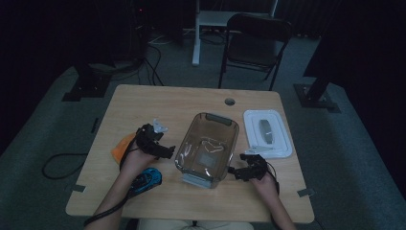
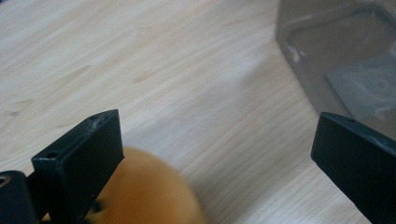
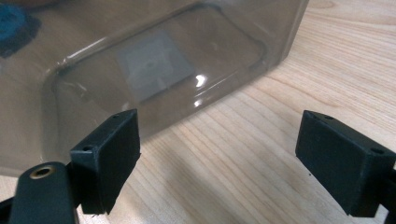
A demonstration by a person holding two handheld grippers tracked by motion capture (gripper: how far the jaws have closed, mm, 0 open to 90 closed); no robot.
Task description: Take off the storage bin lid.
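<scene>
Left tongs point(image 1: 165, 149): jaws spread wide, nothing between them, pointing toward the right tongs; held by the left hand point(image 1: 136, 160), forearm entering from below; right tongs point(image 1: 237, 172): jaws likewise wide apart and empty, pointing toward the left tongs; gripped by the right hand point(image 1: 263, 181).

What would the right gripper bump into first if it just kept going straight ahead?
Probably the clear plastic container. The right gripper, jaws open, points across bare wooden table at the container's near wall, with nothing between. How big the gap is, the pictures don't settle.
</scene>
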